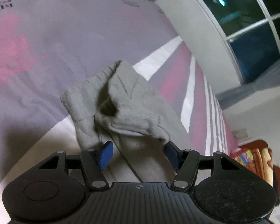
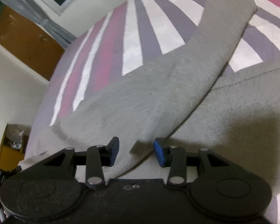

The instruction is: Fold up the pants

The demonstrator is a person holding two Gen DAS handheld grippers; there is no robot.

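Two open grippers, one half-settled fold: risk register

Item 1. Grey fleece pants point(image 2: 158, 97), soft knit with a dark side seam, lying on a bed under a bedspread of lilac, white and magenta stripes point(image 2: 132, 43). In the right wrist view one panel is laid over another, its long edge running diagonally and its near corner ending between the fingers. In the left wrist view a bunched grey end point(image 1: 119, 100) stands up in a loose hump with a dark hollow, not flat.

Item 2. Left gripper point(image 1: 138, 153), blue pads spread well apart. Cloth lies between and just past the pads; neither pad appears to press on it, so nothing is pinched.

Item 3. Right gripper point(image 2: 136, 153), blue pads parted, the corner of the upper panel sitting in the gap without being clamped.

Hazards, as judged:
- Raised hump may slump sideways or spring open, since fleece is thick and nothing holds it; the fold would then sit crooked.
- Either gripper, if pulled away low, could snag fleece on a pad edge and drag the layer off line.
- Upper panel's edge does not visibly match the layer beneath; a further fold made on this base would compound the skew.
- Bedspread is itself loose cloth; a closing gripper set too deep could catch it together with the pants.
- Both views are blurred, so exact pad contact cannot be confirmed.
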